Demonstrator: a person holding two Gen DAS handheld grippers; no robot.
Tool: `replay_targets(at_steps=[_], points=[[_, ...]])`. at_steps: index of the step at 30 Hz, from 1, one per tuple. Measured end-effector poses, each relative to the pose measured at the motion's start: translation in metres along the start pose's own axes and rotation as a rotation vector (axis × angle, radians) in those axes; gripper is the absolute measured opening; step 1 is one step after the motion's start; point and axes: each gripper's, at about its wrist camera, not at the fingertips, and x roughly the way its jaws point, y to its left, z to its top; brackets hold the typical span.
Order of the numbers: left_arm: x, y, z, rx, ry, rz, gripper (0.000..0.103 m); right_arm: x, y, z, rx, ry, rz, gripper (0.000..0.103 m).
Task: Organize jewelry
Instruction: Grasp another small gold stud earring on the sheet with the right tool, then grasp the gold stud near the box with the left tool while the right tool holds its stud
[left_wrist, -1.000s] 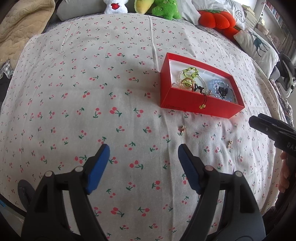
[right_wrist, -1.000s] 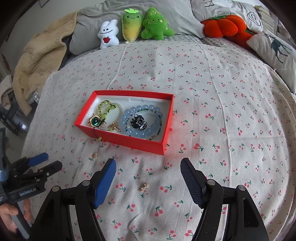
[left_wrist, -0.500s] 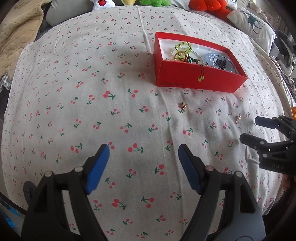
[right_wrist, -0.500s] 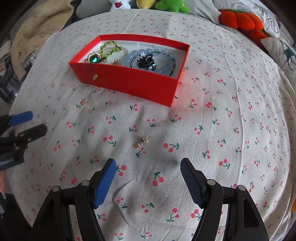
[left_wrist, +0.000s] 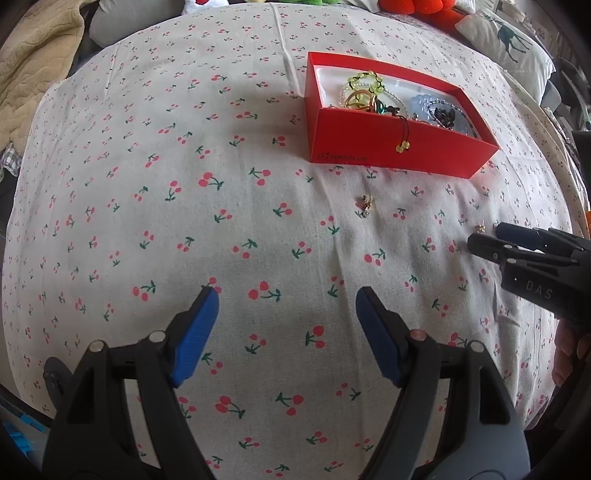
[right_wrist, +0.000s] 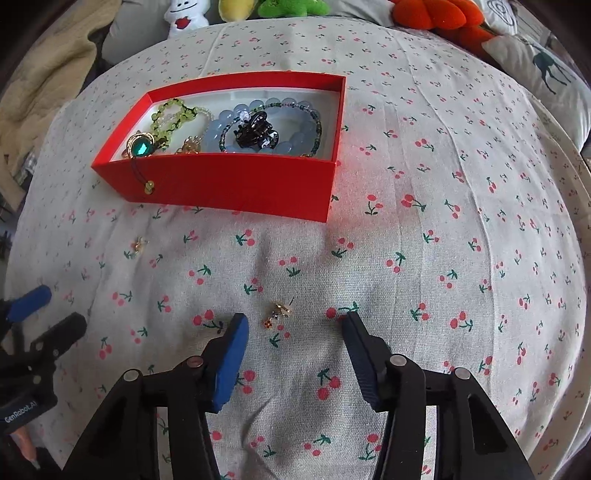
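A red box (left_wrist: 399, 155) (right_wrist: 236, 184) on the cherry-print bedsheet holds bracelets, a green-stone piece and a black hair clip (right_wrist: 255, 131). Two small gold earrings lie loose on the sheet. One earring (right_wrist: 277, 313) lies just ahead of and between the tips of my right gripper (right_wrist: 293, 321), which is open and empty; it shows by the right gripper's tips in the left wrist view (left_wrist: 480, 226). The other earring (left_wrist: 366, 204) (right_wrist: 138, 244) lies in front of the box. My left gripper (left_wrist: 286, 295) is open and empty, well short of it.
Plush toys (right_wrist: 288, 7) and an orange cushion (right_wrist: 432, 14) line the far edge of the bed. A beige blanket (left_wrist: 33, 70) lies at the far left, a deer-print pillow (right_wrist: 543, 70) at the far right. A cord with yellow beads (right_wrist: 149, 186) hangs over the box's front wall.
Both grippers have moved forward and down toward the sheet. The right gripper has closed in on the nearer earring, which now lies between its tips. Both stay open.
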Motion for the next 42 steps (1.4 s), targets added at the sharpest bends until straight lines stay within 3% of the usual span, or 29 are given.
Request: replay_targets(at_steps=[5, 9, 13, 21, 26, 29, 31, 33, 36, 42], points=[[-0.001, 0.001, -0.001, -0.001, -0.002, -0.002, 0.077, 0.003, 0.002, 0.005, 0.003, 0.011, 0.019, 0.028], [-0.001, 0.002, -0.001, -0.004, -0.001, -0.003, 0.077, 0.005, 0.013, 0.004, -0.007, 0.005, 0.012, 0.025], [-0.001, 0.003, -0.001, -0.01, -0.001, -0.004, 0.077, 0.006, 0.016, 0.003, -0.004, 0.001, 0.023, 0.011], [-0.001, 0.002, 0.002, -0.025, -0.019, -0.025, 0.077, 0.003, 0.004, 0.006, 0.015, -0.003, 0.07, 0.01], [-0.002, -0.006, 0.008, -0.044, -0.053, -0.102, 0.077, -0.006, -0.011, 0.006, 0.031, -0.01, 0.093, 0.01], [0.003, -0.017, 0.012, -0.018, -0.07, -0.138, 0.064, -0.011, -0.02, 0.005, 0.033, -0.018, 0.093, 0.011], [0.009, -0.027, 0.014, 0.017, -0.08, -0.152, 0.05, -0.014, -0.026, 0.004, 0.032, -0.022, 0.093, 0.011], [0.018, -0.035, 0.013, 0.054, -0.085, -0.152, 0.044, -0.016, -0.031, 0.003, 0.035, -0.024, 0.099, 0.011], [0.026, -0.043, 0.013, 0.089, -0.115, -0.104, 0.043, -0.02, -0.036, 0.0, 0.035, -0.028, 0.102, 0.011], [0.032, -0.047, 0.02, 0.062, -0.154, -0.111, 0.039, -0.023, -0.043, -0.004, 0.024, -0.03, 0.111, 0.011]])
